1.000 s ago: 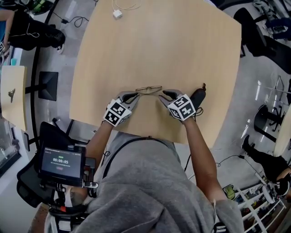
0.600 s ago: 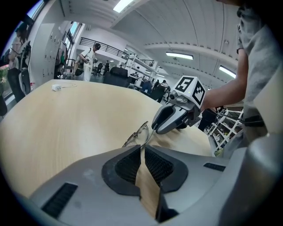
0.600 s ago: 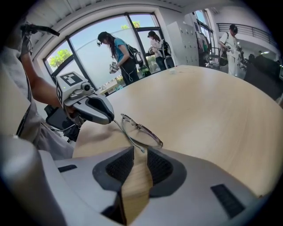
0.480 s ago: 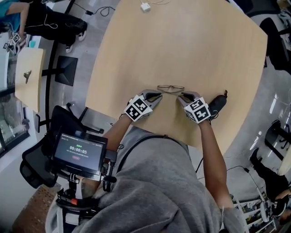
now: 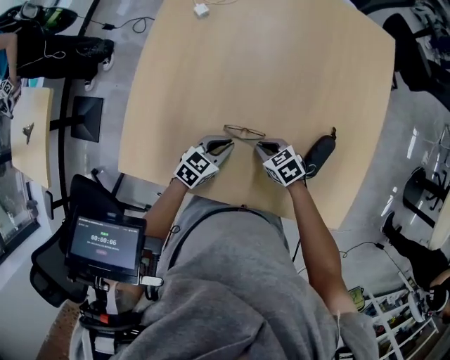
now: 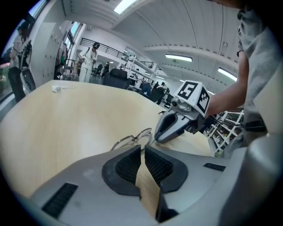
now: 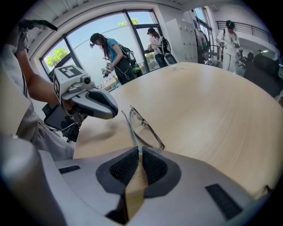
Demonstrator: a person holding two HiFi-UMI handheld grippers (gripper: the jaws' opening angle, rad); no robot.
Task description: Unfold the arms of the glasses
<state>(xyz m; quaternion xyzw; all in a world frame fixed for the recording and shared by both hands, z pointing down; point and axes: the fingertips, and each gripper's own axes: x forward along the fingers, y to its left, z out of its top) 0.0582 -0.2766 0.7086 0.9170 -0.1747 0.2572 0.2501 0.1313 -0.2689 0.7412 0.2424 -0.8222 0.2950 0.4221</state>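
Thin wire-framed glasses [image 5: 245,131] lie folded on the wooden table [image 5: 281,70], between my two grippers. My right gripper [image 5: 261,147] is at their right end. In the right gripper view its jaws [image 7: 139,150] are closing, and the thin arm of the glasses [image 7: 132,130] runs into the narrow gap between the pads. My left gripper [image 5: 221,147] rests just short of the left end. In the left gripper view its jaws [image 6: 142,147] stand nearly together with only table showing between them, and the glasses [image 6: 132,139] lie just ahead.
A black oblong case [image 5: 320,155] lies right of my right gripper, near the table's edge. A white charger with a cable [image 5: 201,10] sits at the far edge. A screen on a stand [image 5: 104,242] is beside the person, off the table.
The right gripper has sunk a little onto the right end of the glasses and its jaws have narrowed. The left gripper has stayed put. The head camera has shifted.
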